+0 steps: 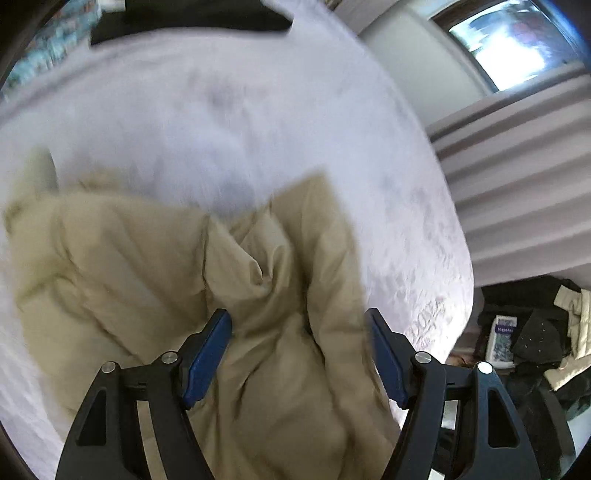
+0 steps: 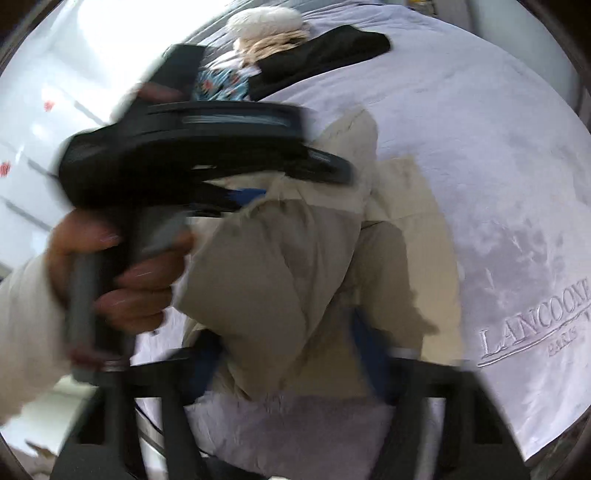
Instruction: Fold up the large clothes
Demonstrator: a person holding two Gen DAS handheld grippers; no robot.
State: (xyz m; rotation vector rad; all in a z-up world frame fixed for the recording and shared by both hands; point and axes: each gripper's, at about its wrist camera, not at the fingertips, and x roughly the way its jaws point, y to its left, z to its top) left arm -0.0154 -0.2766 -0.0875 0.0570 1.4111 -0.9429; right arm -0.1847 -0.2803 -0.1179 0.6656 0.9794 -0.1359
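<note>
Looking first through the left wrist view, the left gripper point(image 1: 299, 354) stood wide, its blue pads point(image 1: 207, 354) apart on either side of a bunched ridge of the beige padded jacket point(image 1: 177, 266). The pads did not visibly press the fabric, so it read as straddled rather than pinched. The jacket filled the lower half of the frame, heaped on the pale lilac bedspread point(image 1: 221, 110), its long axis running from lower centre up toward the left. A dark garment point(image 1: 192, 18) lay at the top edge, and a pile of clothes point(image 1: 535, 332) sat off the bed at the lower right.

Through the right wrist view, heavy blur hid much. The right gripper point(image 2: 291, 354) sat at the bottom of the frame with jacket point(image 2: 295, 266) fabric rising between its blue pads; whether they were clamped on it I could not tell. The person's hand point(image 2: 122, 273), in a pale sleeve point(image 2: 26, 332), held the other gripper at left of centre, its fingers reaching over the jacket's upper part. The embroidered bedspread point(image 2: 498, 166) spread to the right.

Judging by this, the jacket lay directly ahead of both tools, lengthwise away from the right one, which was nearer its close end.
</note>
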